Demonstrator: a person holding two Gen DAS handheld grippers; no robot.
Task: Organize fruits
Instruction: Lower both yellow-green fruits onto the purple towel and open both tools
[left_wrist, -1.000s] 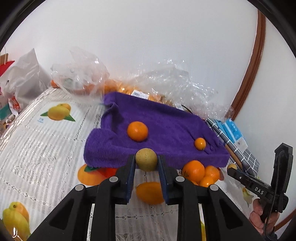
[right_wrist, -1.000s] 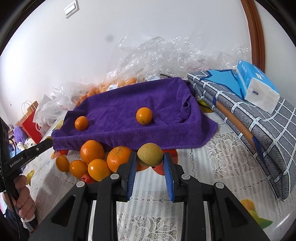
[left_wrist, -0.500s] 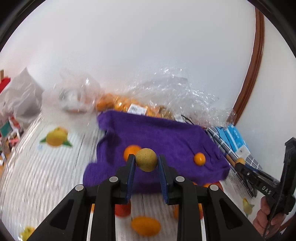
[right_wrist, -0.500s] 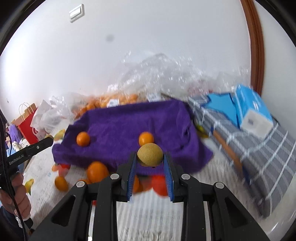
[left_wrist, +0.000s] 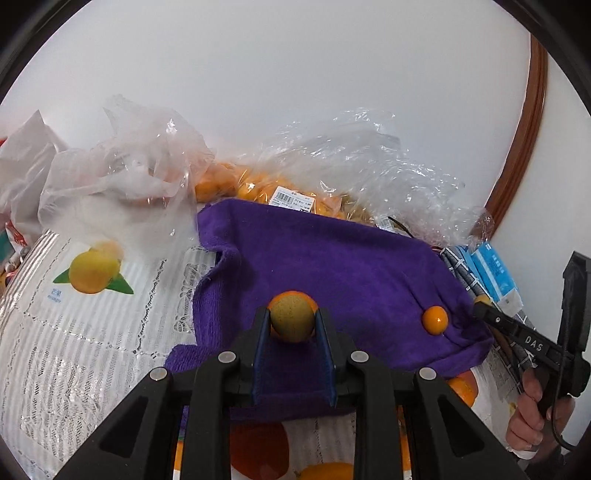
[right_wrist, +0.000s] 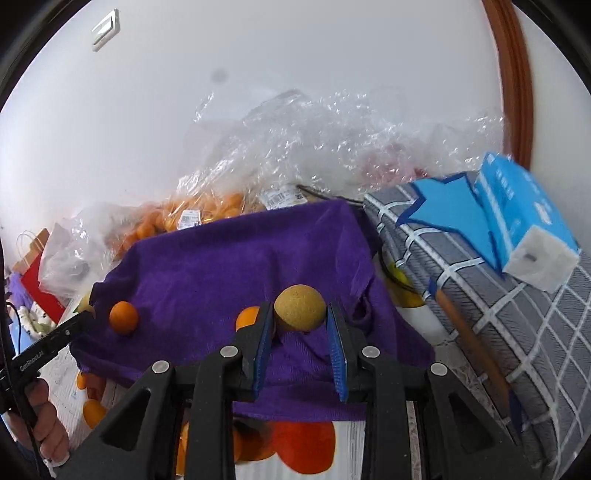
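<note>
My left gripper (left_wrist: 291, 317) is shut on a round yellow-brown fruit (left_wrist: 291, 321), held over the near part of a purple towel (left_wrist: 332, 258). An orange (left_wrist: 308, 296) peeks out behind that fruit, and a small orange (left_wrist: 436, 320) lies on the towel to the right. My right gripper (right_wrist: 299, 312) is shut on a similar yellow-brown fruit (right_wrist: 300, 306) above the same purple towel (right_wrist: 221, 266). One orange (right_wrist: 123, 317) rests on the towel at the left. Another orange (right_wrist: 246, 318) is partly hidden by the left finger.
Clear plastic bags of oranges (left_wrist: 258, 184) pile up against the wall behind the towel. A grey checked cushion (right_wrist: 498, 314) with a blue tissue pack (right_wrist: 524, 221) lies to the right. Loose oranges (right_wrist: 92, 410) sit on the lace tablecloth (left_wrist: 74, 332) in front of the towel.
Both grippers have moved forward over the purple towel, each still gripping its fruit. The loose oranges in front of the towel have slid low in both views.
</note>
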